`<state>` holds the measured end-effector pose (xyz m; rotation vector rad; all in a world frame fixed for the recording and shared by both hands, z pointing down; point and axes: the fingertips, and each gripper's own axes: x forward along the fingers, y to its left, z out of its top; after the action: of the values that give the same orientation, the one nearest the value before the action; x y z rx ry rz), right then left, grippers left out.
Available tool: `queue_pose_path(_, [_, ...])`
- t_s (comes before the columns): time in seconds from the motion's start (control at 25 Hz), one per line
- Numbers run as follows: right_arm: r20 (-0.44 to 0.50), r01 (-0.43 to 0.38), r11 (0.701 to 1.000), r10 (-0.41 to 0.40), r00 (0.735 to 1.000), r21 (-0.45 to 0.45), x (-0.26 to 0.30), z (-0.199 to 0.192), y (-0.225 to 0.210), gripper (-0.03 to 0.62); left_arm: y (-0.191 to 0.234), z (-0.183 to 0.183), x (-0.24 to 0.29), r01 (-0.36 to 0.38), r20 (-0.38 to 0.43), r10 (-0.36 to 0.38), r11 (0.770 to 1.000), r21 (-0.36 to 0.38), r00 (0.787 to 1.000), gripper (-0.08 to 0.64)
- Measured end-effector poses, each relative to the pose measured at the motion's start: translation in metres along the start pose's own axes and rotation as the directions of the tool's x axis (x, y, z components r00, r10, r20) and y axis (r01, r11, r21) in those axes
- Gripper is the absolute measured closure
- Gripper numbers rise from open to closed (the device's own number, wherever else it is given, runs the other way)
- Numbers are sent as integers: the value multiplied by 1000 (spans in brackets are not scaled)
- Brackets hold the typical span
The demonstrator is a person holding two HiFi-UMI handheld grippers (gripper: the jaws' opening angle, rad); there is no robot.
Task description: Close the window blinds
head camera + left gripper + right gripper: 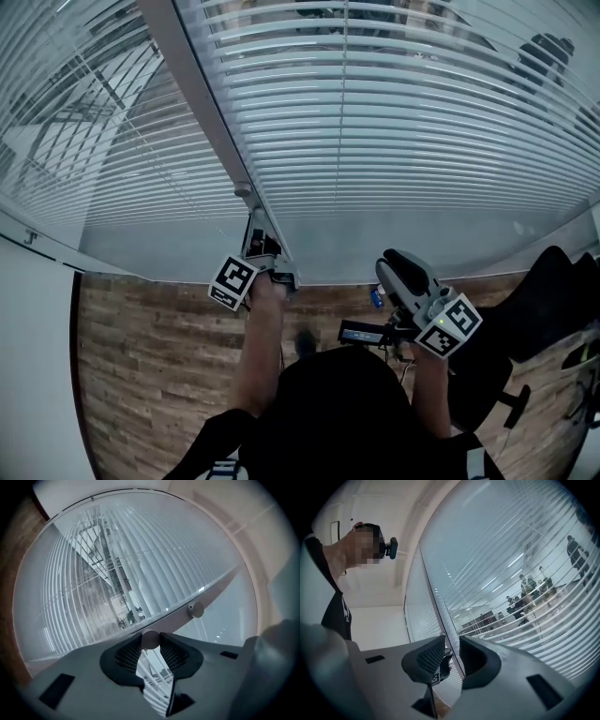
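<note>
The blinds (394, 112) are hung behind glass along the far side, left and right of a slanted frame post (202, 103). Their slats are only partly turned, so people and ceiling lights are seen through the gaps. The left gripper (151, 642) is raised to the post, and a small round knob (150, 638) is clamped between its pads. A second knob (195, 610) is seen further along the post, untouched. The right gripper (452, 645) is held nearer, to the right and off the glass, with its jaws parted and nothing caught between them. A wood floor (150, 356) is seen below.
</note>
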<state>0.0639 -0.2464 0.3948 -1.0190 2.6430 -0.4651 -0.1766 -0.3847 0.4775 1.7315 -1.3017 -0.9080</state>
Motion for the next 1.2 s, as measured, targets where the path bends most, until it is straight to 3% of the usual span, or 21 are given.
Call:
queue_pose_path(0.08, [2, 7, 1000, -7, 1000, 0, -3, 0, -3, 492, 0, -1, 0, -31, -24, 34, 992, 123, 999, 423])
queue_pose_path(0.16, [2, 14, 1000, -14, 1000, 1, -5, 0, -5, 492, 0, 0, 0, -74, -45, 91, 952, 296, 995, 423])
queue_pose_path(0.28, [-1, 14, 1000, -14, 1000, 3, -4, 1, -5, 492, -3, -1, 1, -106, -69, 168, 840, 531, 983, 423])
queue_pose_path(0.36, [-5, 6, 1000, -6, 1000, 4, -2, 0, -4, 492, -5, -3, 2, -113, -71, 210, 745, 658, 975, 423])
queue_pose_path(0.44, [-7, -3, 1000, 3, 1000, 3, -2, -2, -3, 492, -5, -7, 2, -111, -64, 241, 648, 754, 968, 423])
queue_pose_path(0.48, [-8, -7, 1000, 7, 1000, 4, -1, -2, -2, 492, -6, -8, 3, -105, -65, 246, 619, 778, 967, 423])
queue_pose_path(0.52, [-9, -9, 1000, 9, 1000, 4, -1, -1, -2, 492, -7, -9, 3, -95, -73, 241, 617, 781, 968, 423])
queue_pose_path(0.56, [-11, -11, 1000, 11, 1000, 4, 0, -1, -1, 492, -9, -10, 3, -82, -87, 227, 643, 761, 970, 423])
queue_pose_path(0.6, [-12, -13, 1000, 13, 1000, 3, 1, 0, 0, 492, -11, -11, 2, -70, -102, 203, 694, 716, 974, 421])
queue_pose_path(0.68, [-13, -15, 1000, 15, 1000, 2, 2, 0, 2, 492, -12, -9, -2, -59, -108, 146, 818, 572, 983, 406])
queue_pose_path(0.72, [-12, -15, 1000, 15, 1000, 2, 2, 0, 2, 492, -10, -7, -5, -58, -99, 123, 865, 498, 987, 405])
queue_pose_path(0.76, [-10, -14, 1000, 14, 1000, 1, 2, -1, 2, 492, -8, -4, -6, -59, -85, 107, 897, 437, 991, 405])
queue_pose_path(0.84, [-5, -9, 1000, 9, 1000, 0, 0, -2, 0, 492, -5, 0, -5, -58, -65, 86, 936, 348, 994, 407])
queue_pose_path(0.92, [-1, 0, 1000, 0, 1000, 0, -2, -2, -1, 492, -4, 0, -1, -55, -71, 79, 955, 291, 994, 410])
queue_pose_path(1.0, [-1, 4, 1000, -4, 1000, -1, -4, 1, -1, 492, -3, 0, -1, -72, -71, 99, 949, 306, 993, 422])
queue_pose_path(1.08, [-1, 5, 1000, -5, 1000, -1, -4, 4, -1, 492, -4, 3, -1, -103, -68, 143, 906, 411, 987, 423])
queue_pose_path(1.12, [-1, 5, 1000, -6, 1000, -1, -4, 4, -1, 492, -5, 3, -1, -116, -68, 171, 861, 496, 983, 423])
queue_pose_path(1.2, [-2, 7, 1000, -7, 1000, 1, -5, 1, -2, 492, -6, -1, 0, -131, -58, 230, 725, 676, 971, 423])
